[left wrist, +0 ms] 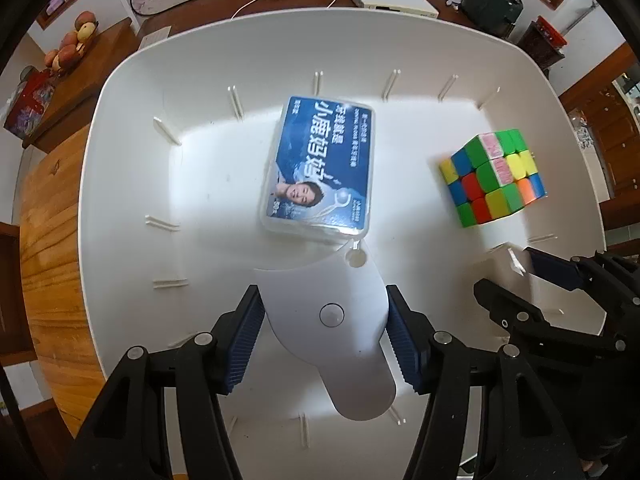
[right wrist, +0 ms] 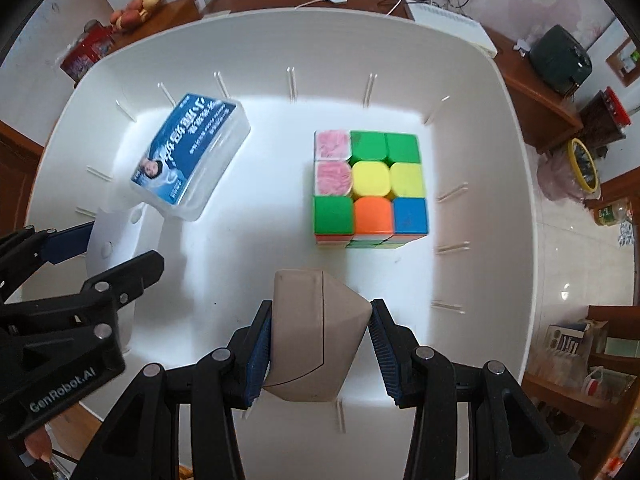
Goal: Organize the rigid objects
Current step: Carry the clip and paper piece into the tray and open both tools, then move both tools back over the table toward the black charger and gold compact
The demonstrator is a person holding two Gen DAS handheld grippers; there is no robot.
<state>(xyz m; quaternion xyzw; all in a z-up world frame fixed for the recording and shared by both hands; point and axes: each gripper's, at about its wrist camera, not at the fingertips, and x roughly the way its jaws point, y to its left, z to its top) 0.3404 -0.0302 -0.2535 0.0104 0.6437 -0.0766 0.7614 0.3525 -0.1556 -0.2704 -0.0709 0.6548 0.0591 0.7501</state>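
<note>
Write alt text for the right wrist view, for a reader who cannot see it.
The right gripper clamps a beige angular object over a white bin. In the bin lie a Rubik's cube and, to its left, a clear box with a blue label. At far left the left gripper holds a white device.

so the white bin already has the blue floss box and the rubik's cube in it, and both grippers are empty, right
Not quite. In the wrist views the left gripper clamps a flat white plastic gadget and the right gripper a beige angular block. The rest holds.
</note>
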